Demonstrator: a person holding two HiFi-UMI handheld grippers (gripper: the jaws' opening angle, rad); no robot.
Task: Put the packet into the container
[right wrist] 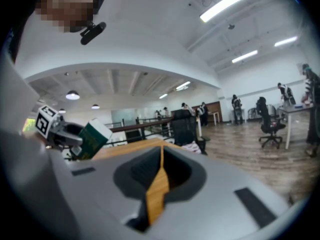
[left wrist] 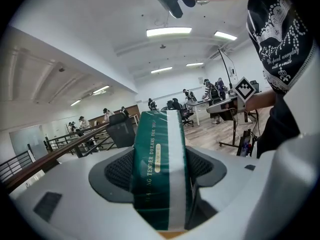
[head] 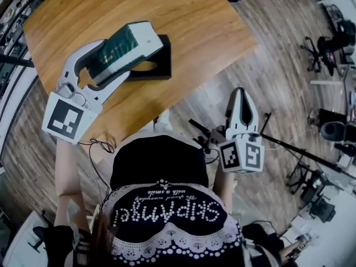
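While the left hand-held gripper [head: 114, 60] pinches it between both jaws, the green and white packet [head: 123, 50] sits in the upper left of the head view, tilted, its white end pointing to the upper right. In the left gripper view the packet [left wrist: 159, 169] fills the middle of the frame, clamped between the dark jaw pads, gold lettering running along its green side. In the head view it overlaps the left part of the black container [head: 162, 54], which stands on the wooden desk [head: 183, 21]; whether packet and container touch cannot be told. The right gripper view shows the packet [right wrist: 93, 139] at the left edge, raised above the desk. The right hand-held gripper [head: 240, 93] is at the right centre of the head view, off the desk and over the wooden floor [head: 267, 65], well apart from the container. Its jaws are pressed together with nothing between them; only a thin slit shows.
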